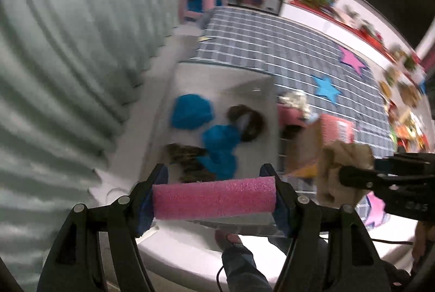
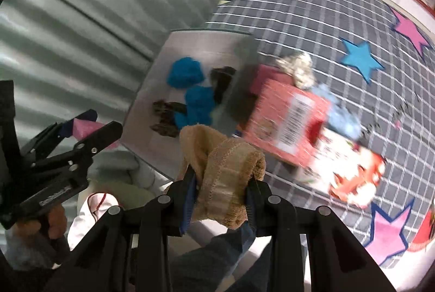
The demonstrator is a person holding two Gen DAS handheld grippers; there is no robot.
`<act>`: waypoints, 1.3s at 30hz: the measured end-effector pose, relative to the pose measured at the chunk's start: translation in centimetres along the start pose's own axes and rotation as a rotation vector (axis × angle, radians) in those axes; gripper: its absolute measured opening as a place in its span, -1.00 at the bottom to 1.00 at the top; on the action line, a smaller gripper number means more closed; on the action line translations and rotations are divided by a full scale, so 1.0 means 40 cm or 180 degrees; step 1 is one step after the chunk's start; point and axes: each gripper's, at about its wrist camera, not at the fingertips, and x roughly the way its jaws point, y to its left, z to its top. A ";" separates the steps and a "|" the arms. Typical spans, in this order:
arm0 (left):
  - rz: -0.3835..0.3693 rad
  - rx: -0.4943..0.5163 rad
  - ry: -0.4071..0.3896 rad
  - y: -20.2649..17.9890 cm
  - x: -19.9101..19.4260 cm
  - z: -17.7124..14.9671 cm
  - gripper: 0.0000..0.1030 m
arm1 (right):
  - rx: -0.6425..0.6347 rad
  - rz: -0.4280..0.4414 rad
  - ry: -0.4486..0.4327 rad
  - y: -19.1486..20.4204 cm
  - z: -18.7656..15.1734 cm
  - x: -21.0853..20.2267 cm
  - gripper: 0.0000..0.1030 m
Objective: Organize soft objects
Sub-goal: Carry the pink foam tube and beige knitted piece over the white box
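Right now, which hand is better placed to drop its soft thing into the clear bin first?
Probably the left. The left gripper, clamping the pink foam roller, hangs right at the clear bin's near edge. The right gripper, holding the tan sock bundle, sits off to the bin's side.

Left hand-held gripper (image 1: pixel 214 199) points steeply down, clamped on a pink roller (image 1: pixel 214 199); right hand-held gripper (image 2: pixel 221 199), alongside, pinches a tan sock (image 2: pixel 223 175).

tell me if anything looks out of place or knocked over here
The red box lies on its side, tilted against the grey bin, with a crumpled white cloth and a pale blue one loose around it on the checked cover. Blur hides finer detail.
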 end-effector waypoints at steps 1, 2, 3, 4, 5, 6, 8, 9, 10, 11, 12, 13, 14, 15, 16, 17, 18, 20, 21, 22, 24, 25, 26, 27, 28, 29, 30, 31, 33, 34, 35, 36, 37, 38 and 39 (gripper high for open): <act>0.0021 -0.0065 0.0023 0.018 0.008 -0.004 0.42 | -0.0062 0.0015 0.0011 0.021 0.018 0.011 -0.35; 0.0052 -0.0124 0.0046 0.036 0.016 -0.010 0.42 | -0.0111 0.0020 0.0021 0.039 0.032 0.019 -0.35; 0.0074 -0.0149 0.0063 0.046 0.022 -0.015 0.42 | -0.0155 0.0018 0.0030 0.053 0.044 0.027 -0.35; 0.0108 -0.0167 0.0082 0.055 0.029 -0.023 0.42 | -0.0198 0.0015 0.0039 0.067 0.053 0.035 -0.35; 0.0134 -0.0179 0.0097 0.062 0.034 -0.027 0.42 | -0.0241 0.0020 0.0051 0.086 0.065 0.048 -0.35; 0.0149 -0.0190 0.0112 0.069 0.040 -0.034 0.42 | -0.0254 0.0031 0.0066 0.096 0.071 0.055 -0.35; 0.0164 -0.0223 0.0147 0.080 0.052 -0.044 0.42 | -0.0272 0.0046 0.0095 0.117 0.084 0.072 -0.35; 0.0169 -0.0236 0.0156 0.086 0.056 -0.046 0.42 | -0.0295 0.0045 0.0103 0.128 0.087 0.079 -0.35; 0.0173 -0.0249 0.0167 0.090 0.060 -0.051 0.42 | -0.0311 0.0044 0.0117 0.137 0.088 0.084 -0.35; 0.0176 -0.0266 0.0176 0.092 0.063 -0.055 0.42 | -0.0328 0.0045 0.0138 0.144 0.088 0.089 -0.35; 0.0162 -0.0289 0.0191 0.095 0.069 -0.057 0.42 | -0.0345 0.0037 0.0158 0.151 0.086 0.094 -0.35; 0.0152 -0.0302 0.0204 0.095 0.069 -0.058 0.42 | -0.0364 0.0021 0.0173 0.155 0.085 0.098 -0.35; 0.0148 -0.0310 0.0214 0.096 0.072 -0.058 0.42 | -0.0375 0.0007 0.0183 0.158 0.086 0.100 -0.35; 0.0146 -0.0316 0.0224 0.097 0.075 -0.058 0.42 | -0.0379 -0.0006 0.0197 0.159 0.087 0.103 -0.35; 0.0143 -0.0322 0.0234 0.097 0.078 -0.059 0.42 | -0.0376 -0.0011 0.0213 0.159 0.088 0.104 -0.35; 0.0136 -0.0328 0.0244 0.098 0.082 -0.059 0.42 | -0.0374 -0.0015 0.0227 0.160 0.089 0.106 -0.35; 0.0129 -0.0329 0.0255 0.097 0.086 -0.057 0.42 | -0.0374 -0.0026 0.0237 0.159 0.091 0.108 -0.35; 0.0136 -0.0314 0.0266 0.096 0.092 -0.055 0.42 | -0.0374 -0.0041 0.0243 0.158 0.094 0.109 -0.35; 0.0134 -0.0305 0.0272 0.096 0.094 -0.054 0.42 | -0.0373 -0.0045 0.0243 0.159 0.095 0.108 -0.35; 0.0127 -0.0302 0.0275 0.095 0.094 -0.053 0.42 | -0.0374 -0.0051 0.0241 0.159 0.096 0.108 -0.35; 0.0117 -0.0294 0.0278 0.095 0.097 -0.051 0.42 | -0.0375 -0.0059 0.0238 0.158 0.100 0.108 -0.35; 0.0114 -0.0292 0.0280 0.095 0.098 -0.050 0.42 | -0.0375 -0.0063 0.0239 0.161 0.100 0.105 -0.35; 0.0112 -0.0289 0.0283 0.095 0.100 -0.049 0.42 | -0.0376 -0.0063 0.0242 0.162 0.101 0.107 -0.35; 0.0112 -0.0290 0.0284 0.095 0.100 -0.050 0.42 | -0.0379 -0.0064 0.0244 0.162 0.101 0.108 -0.35; 0.0113 -0.0291 0.0284 0.094 0.099 -0.050 0.42 | -0.0380 -0.0065 0.0248 0.163 0.102 0.108 -0.35; 0.0117 -0.0292 0.0283 0.093 0.099 -0.050 0.42 | -0.0381 -0.0065 0.0254 0.164 0.103 0.110 -0.35; 0.0118 -0.0294 0.0285 0.093 0.099 -0.051 0.42 | -0.0381 -0.0066 0.0259 0.164 0.104 0.111 -0.35; 0.0114 -0.0293 0.0295 0.093 0.101 -0.050 0.42 | -0.0379 -0.0069 0.0263 0.164 0.107 0.112 -0.35; 0.0119 -0.0290 0.0307 0.093 0.107 -0.049 0.42 | -0.0373 -0.0074 0.0272 0.162 0.111 0.115 -0.35; 0.0125 -0.0277 0.0315 0.092 0.111 -0.047 0.42 | -0.0374 -0.0074 0.0275 0.162 0.111 0.115 -0.35; 0.0132 -0.0267 0.0318 0.092 0.115 -0.046 0.42 | -0.0376 -0.0075 0.0279 0.162 0.111 0.115 -0.35; 0.0139 -0.0256 0.0324 0.091 0.119 -0.045 0.42 | -0.0372 -0.0079 0.0280 0.161 0.113 0.116 -0.35; 0.0137 -0.0250 0.0333 0.090 0.123 -0.043 0.42 | -0.0371 -0.0085 0.0285 0.161 0.115 0.117 -0.35; 0.0133 -0.0247 0.0341 0.089 0.126 -0.042 0.42 | -0.0371 -0.0089 0.0289 0.160 0.119 0.118 -0.35; 0.0133 -0.0244 0.0347 0.089 0.129 -0.041 0.42 | -0.0368 -0.0093 0.0290 0.160 0.123 0.119 -0.35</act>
